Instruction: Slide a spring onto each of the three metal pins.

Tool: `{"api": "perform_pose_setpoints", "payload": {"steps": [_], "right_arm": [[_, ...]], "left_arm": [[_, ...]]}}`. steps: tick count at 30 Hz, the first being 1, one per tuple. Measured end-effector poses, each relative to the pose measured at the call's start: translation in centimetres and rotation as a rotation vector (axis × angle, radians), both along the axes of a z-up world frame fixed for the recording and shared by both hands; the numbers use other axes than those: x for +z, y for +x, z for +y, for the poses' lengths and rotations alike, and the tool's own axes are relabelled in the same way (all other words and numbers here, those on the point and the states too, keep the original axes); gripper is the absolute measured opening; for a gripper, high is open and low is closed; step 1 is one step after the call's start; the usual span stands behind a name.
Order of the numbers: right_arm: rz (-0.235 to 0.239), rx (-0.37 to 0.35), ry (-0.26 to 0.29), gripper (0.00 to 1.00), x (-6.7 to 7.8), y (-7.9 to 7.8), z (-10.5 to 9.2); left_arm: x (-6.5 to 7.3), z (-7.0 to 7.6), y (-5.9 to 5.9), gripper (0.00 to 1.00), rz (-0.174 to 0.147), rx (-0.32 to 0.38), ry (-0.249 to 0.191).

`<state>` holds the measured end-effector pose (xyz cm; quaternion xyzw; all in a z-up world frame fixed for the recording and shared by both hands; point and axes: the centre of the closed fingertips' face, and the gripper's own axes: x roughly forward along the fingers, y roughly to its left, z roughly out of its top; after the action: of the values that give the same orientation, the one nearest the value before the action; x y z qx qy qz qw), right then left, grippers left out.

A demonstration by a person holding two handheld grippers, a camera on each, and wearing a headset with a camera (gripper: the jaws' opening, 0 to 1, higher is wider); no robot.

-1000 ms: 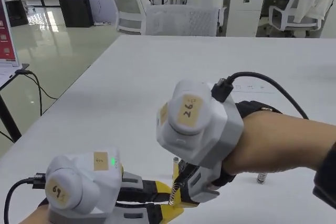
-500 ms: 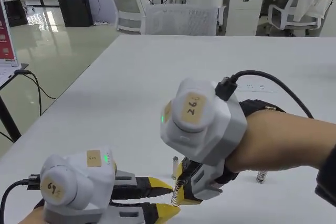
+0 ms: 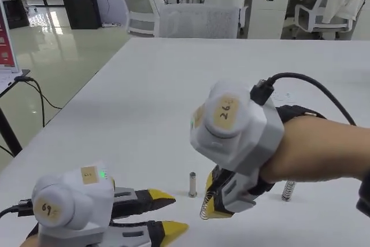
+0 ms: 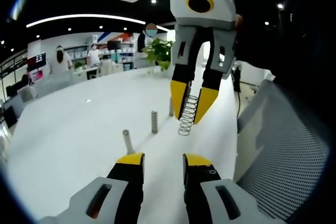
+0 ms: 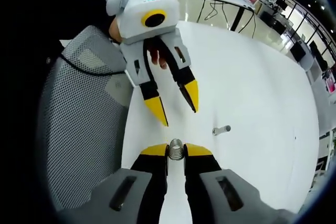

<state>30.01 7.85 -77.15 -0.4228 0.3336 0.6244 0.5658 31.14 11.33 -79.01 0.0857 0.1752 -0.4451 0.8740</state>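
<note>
My right gripper point(image 3: 217, 205) hangs just above the white table, shut on a small steel spring point(image 3: 205, 206) that pokes out between its yellow tips. In the right gripper view the spring point(image 5: 176, 150) sits end-on in the right gripper point(image 5: 176, 151). A bare metal pin point(image 3: 192, 184) stands upright just left of it. A second pin wearing a spring point(image 3: 287, 190) stands to the right, by the wrist. My left gripper point(image 3: 171, 215) is low at the near left, open and holding nothing. The left gripper view shows the left gripper point(image 4: 164, 159), the bare pin point(image 4: 127, 141), the sprung pin point(image 4: 154, 121) and the held spring point(image 4: 186, 114).
The white table point(image 3: 173, 96) stretches far ahead. A mesh office chair point(image 5: 84, 114) stands at its near edge beside me. Further desks, chairs and people are across the room, well away from the work.
The left gripper has drawn back to the left, away from the spring, with its jaws spread wider. The right gripper has shifted a little right and keeps the spring.
</note>
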Motion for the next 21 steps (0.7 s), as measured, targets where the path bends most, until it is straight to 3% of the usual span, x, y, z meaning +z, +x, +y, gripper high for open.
{"api": "perform_pose_setpoints", "payload": {"steps": [21], "right_arm": [[-0.045, -0.052, 0.021, 0.08, 1.7, 2.4, -0.4]], "left_arm": [[-0.5, -0.3, -0.3, 0.3, 0.007, -0.004, 0.018]]}}
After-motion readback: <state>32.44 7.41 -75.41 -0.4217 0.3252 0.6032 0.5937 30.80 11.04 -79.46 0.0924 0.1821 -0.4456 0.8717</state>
